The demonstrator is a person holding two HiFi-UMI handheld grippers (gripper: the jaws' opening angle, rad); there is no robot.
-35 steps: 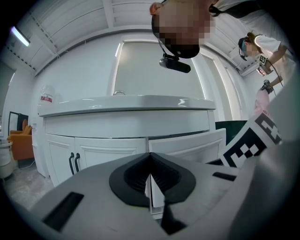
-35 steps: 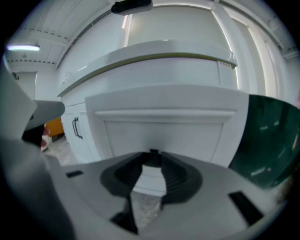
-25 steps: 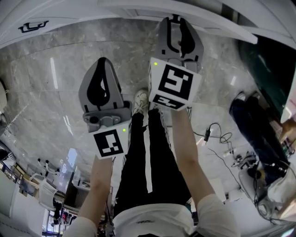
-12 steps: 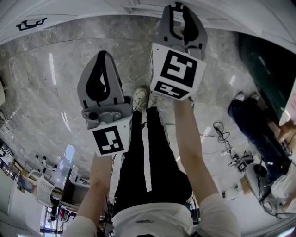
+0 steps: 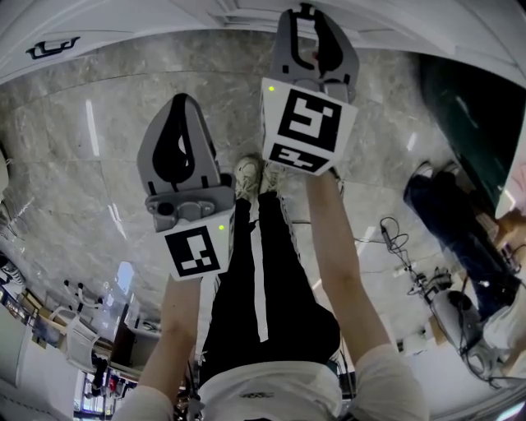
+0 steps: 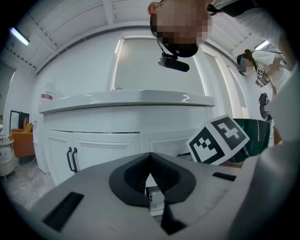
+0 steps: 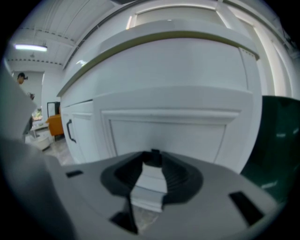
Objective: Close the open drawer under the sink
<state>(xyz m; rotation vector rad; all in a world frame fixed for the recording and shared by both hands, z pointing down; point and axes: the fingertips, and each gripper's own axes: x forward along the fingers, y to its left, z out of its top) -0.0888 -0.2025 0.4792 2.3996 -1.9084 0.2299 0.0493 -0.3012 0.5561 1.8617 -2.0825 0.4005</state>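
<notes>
The white vanity cabinet [image 5: 123, 25] runs along the top of the head view, under a sink counter [image 6: 126, 101]. My right gripper [image 5: 310, 16] reaches up to its front. Its jaws are opening, a narrow gap shows between them, and nothing is in it. A white panelled front [image 7: 168, 133] fills the right gripper view, close ahead of the right gripper [image 7: 153, 154]. I cannot tell how far this drawer stands out. My left gripper [image 5: 182, 103] hangs back over the floor with its tips together and empty. The left gripper [image 6: 150, 157] faces the cabinet doors [image 6: 101, 150].
Black door handles [image 6: 71, 159] sit on the cabinet's left. A dark green object [image 7: 276, 136] stands right of the cabinet. The person's legs [image 5: 263, 271] and shoes [image 5: 251, 177] are on the marble floor below the grippers. Cables [image 5: 394, 247] and another person's legs [image 5: 448, 214] lie to the right.
The right gripper has crept slightly toward the cabinet front. The left gripper has held still.
</notes>
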